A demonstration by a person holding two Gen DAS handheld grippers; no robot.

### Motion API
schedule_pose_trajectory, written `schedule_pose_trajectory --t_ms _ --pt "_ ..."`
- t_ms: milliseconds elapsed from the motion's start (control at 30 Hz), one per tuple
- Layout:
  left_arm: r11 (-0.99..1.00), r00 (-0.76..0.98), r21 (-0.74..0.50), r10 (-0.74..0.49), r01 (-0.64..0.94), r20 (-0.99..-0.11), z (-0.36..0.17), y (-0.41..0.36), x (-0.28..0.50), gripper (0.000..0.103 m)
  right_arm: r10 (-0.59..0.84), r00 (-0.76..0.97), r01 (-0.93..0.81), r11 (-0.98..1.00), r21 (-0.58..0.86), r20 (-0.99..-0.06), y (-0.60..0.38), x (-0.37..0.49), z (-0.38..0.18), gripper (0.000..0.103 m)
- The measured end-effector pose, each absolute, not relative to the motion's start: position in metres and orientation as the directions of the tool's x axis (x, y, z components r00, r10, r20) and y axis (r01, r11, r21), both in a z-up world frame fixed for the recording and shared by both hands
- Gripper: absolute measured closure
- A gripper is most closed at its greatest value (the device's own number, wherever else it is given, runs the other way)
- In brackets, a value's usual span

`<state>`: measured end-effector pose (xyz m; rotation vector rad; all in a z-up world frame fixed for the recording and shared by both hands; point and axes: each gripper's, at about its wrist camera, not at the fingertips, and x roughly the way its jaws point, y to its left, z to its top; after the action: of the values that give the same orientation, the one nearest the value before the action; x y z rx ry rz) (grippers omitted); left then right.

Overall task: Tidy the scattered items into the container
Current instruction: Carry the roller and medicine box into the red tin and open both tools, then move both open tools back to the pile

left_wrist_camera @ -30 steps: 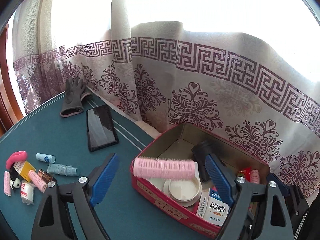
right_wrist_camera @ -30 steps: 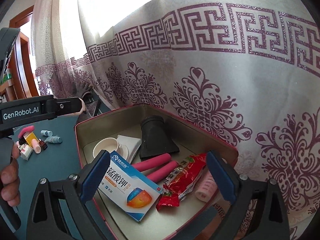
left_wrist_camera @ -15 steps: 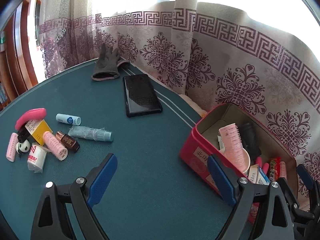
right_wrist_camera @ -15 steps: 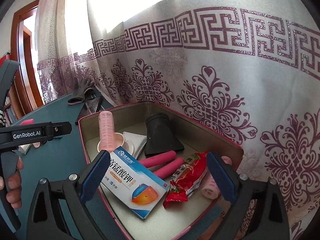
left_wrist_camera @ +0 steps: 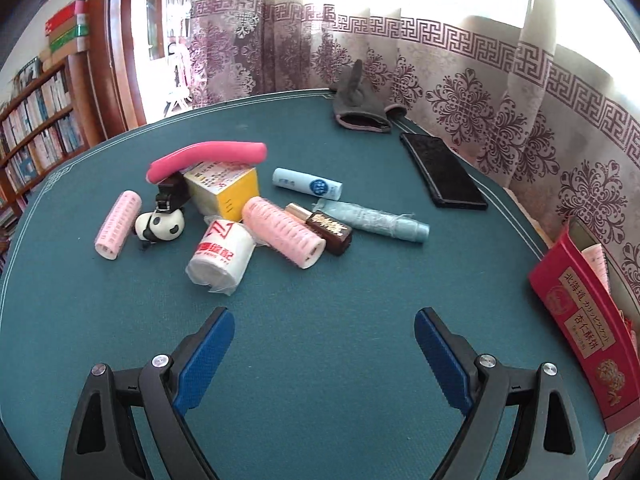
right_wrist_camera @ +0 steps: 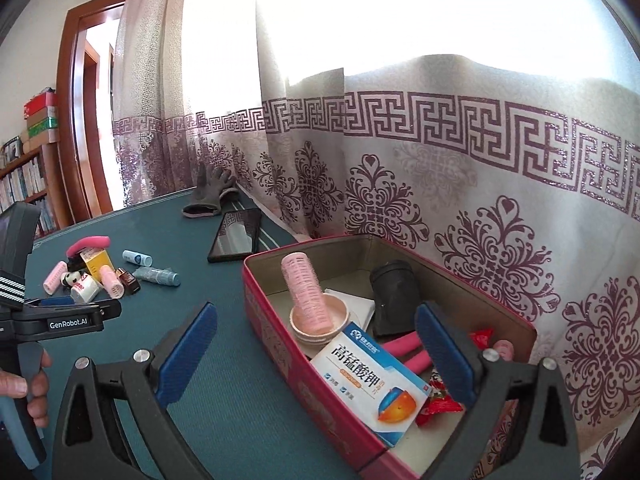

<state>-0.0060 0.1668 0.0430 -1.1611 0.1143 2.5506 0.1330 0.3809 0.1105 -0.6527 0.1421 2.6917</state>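
Note:
The red tin box (right_wrist_camera: 280,344) stands on the green table by the curtain; its side shows in the left wrist view (left_wrist_camera: 576,336). A pink hair roller (right_wrist_camera: 305,292) stands in a small bowl inside it, beside a medicine carton (right_wrist_camera: 372,380) and several other items. Scattered items lie in a pile: pink rollers (left_wrist_camera: 282,230) (left_wrist_camera: 117,224), a white roll (left_wrist_camera: 222,256), a yellow box (left_wrist_camera: 224,192), a brown bottle (left_wrist_camera: 324,228), tubes (left_wrist_camera: 306,184). My left gripper (left_wrist_camera: 324,354) is open and empty, short of the pile. My right gripper (right_wrist_camera: 316,346) is open and empty over the box's near wall.
A black phone (left_wrist_camera: 442,170) and a grey glove (left_wrist_camera: 358,100) lie near the curtain at the table's far edge. A bookshelf (left_wrist_camera: 36,120) and a wooden door frame stand beyond the table on the left. The patterned curtain (right_wrist_camera: 440,184) hangs right behind the box.
The pink roller left my left gripper and now stands in the box. My left gripper swung left from the box to face the scattered pile. My right gripper drew back slightly.

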Motion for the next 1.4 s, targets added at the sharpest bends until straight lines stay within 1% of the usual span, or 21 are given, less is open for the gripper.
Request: schedule_pose_trajectory --t_ms 200,300,400,500,733,967,1167,1300,1367,1400 --pt "-0.973 -0.618 -0.126 0.222 -0.194 -0.754 0.033 0.119 -0.028 0.010 0.167 -0.841 -0.190 -0.982 -0.008 -0.515 0.331 0.101 0.102 0.001" --pt "-0.976 -0.621 -0.138 0.213 -0.167 -0.755 0.029 0.109 -0.034 0.010 0.073 -0.824 -0.097 -0.995 0.014 -0.562 0.312 0.083 0.095 0.001" --pt "-0.978 -0.621 -0.127 0.205 -0.167 -0.756 0.025 0.109 -0.037 0.010 0.028 -0.809 -0.054 -0.998 0.026 -0.587 0.300 0.067 0.088 0.001" --pt "-0.978 -0.612 -0.121 0.199 -0.167 -0.765 0.019 0.108 -0.042 0.010 0.003 -0.793 -0.041 -0.998 0.049 -0.610 0.295 0.051 0.079 0.001" --pt "-0.983 -0.602 -0.122 0.182 -0.139 -0.777 0.011 0.102 -0.052 0.010 -0.035 -0.737 -0.071 -0.989 0.128 -0.675 0.301 0.026 0.049 0.001" --pt "-0.984 -0.610 -0.073 0.158 -0.161 -0.777 0.009 0.114 -0.061 0.010 -0.115 -0.714 -0.092 -0.962 0.255 -0.691 0.320 0.023 0.040 0.001" --pt "-0.981 -0.641 -0.015 0.137 -0.192 -0.755 0.012 0.130 -0.077 0.010 -0.129 -0.714 -0.075 -0.963 0.258 -0.689 0.317 0.023 0.040 0.001" --pt "-0.977 -0.616 -0.035 0.162 -0.212 -0.771 0.006 0.134 -0.084 0.010 -0.127 -0.711 -0.077 -0.964 0.256 -0.692 0.317 0.023 0.040 0.001" --pt "-0.973 -0.618 -0.059 0.188 -0.224 -0.764 0.008 0.132 -0.083 0.016 -0.125 -0.705 -0.078 -0.965 0.252 -0.698 0.316 0.022 0.039 0.001" --pt "-0.976 -0.625 -0.051 0.176 -0.213 -0.760 0.009 0.131 -0.083 0.028 -0.122 -0.705 -0.078 -0.966 0.248 -0.698 0.315 0.022 0.039 0.001"
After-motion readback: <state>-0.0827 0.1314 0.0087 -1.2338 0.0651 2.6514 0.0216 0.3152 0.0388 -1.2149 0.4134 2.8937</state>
